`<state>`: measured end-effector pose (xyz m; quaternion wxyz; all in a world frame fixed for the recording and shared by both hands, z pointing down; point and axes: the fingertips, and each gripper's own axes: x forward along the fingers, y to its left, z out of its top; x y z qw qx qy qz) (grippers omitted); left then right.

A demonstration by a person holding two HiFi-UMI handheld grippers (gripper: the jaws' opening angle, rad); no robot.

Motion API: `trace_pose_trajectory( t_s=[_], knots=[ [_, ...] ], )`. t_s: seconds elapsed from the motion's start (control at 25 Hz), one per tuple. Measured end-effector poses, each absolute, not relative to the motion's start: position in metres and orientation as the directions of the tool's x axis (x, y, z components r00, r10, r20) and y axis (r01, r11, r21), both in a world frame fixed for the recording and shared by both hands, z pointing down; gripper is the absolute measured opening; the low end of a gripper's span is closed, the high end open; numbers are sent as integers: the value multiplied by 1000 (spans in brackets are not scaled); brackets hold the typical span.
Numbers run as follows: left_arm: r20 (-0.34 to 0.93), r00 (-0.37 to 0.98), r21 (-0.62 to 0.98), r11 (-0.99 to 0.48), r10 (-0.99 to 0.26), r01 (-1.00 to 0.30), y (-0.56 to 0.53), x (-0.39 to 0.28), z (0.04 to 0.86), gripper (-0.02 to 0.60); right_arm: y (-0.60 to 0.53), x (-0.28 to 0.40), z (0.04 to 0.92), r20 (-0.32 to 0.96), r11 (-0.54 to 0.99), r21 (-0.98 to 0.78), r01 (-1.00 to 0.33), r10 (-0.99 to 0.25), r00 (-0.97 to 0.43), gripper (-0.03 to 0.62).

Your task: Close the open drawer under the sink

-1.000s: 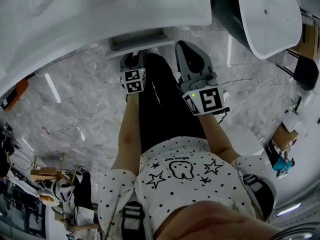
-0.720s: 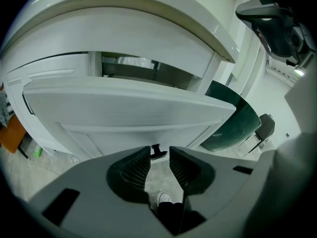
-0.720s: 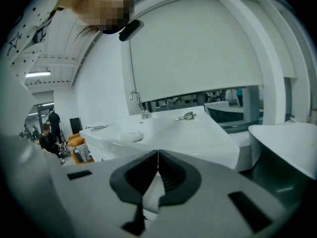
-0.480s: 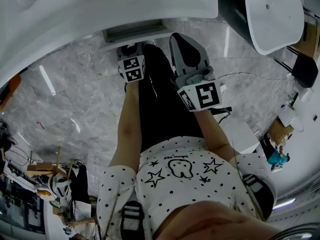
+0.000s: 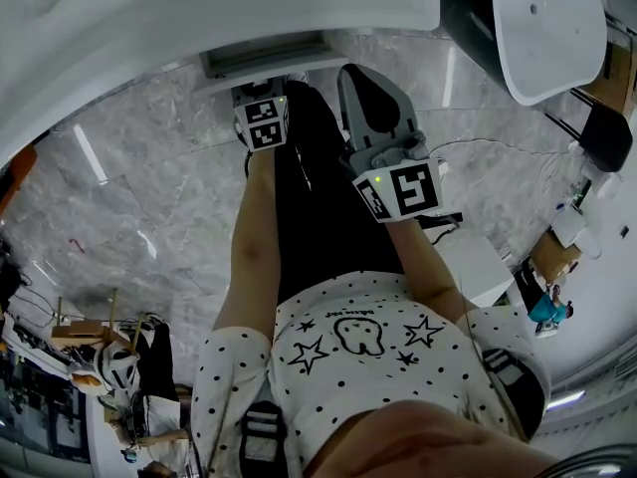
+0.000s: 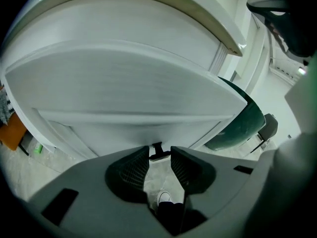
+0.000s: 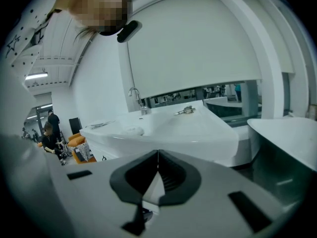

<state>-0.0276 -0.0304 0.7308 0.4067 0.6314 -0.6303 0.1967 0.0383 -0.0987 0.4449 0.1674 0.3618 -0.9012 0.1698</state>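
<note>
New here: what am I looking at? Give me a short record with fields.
Place: white sink, marble floor
Drawer: open, under the sink
Left tool: jaws apart, just been opening; small black handle at their tips, not gripped
Right tool: jaws shut, nothing between them
Person: standing, dotted shirt

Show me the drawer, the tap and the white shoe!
drawer (image 5: 264, 58): head view, its open inside.
tap (image 7: 141, 105): right gripper view, its upright stem.
white shoe (image 6: 163, 197): left gripper view, its toe.
</note>
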Motion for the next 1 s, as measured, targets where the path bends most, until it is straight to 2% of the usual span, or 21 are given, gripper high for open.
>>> trace_pose_trajectory(
  t_s=[1.0],
  knots=[
    [751, 149, 317, 153, -643, -936, -33, -25, 725, 129, -96, 37, 455, 449, 670, -199, -715, -586, -674, 14]
  ],
)
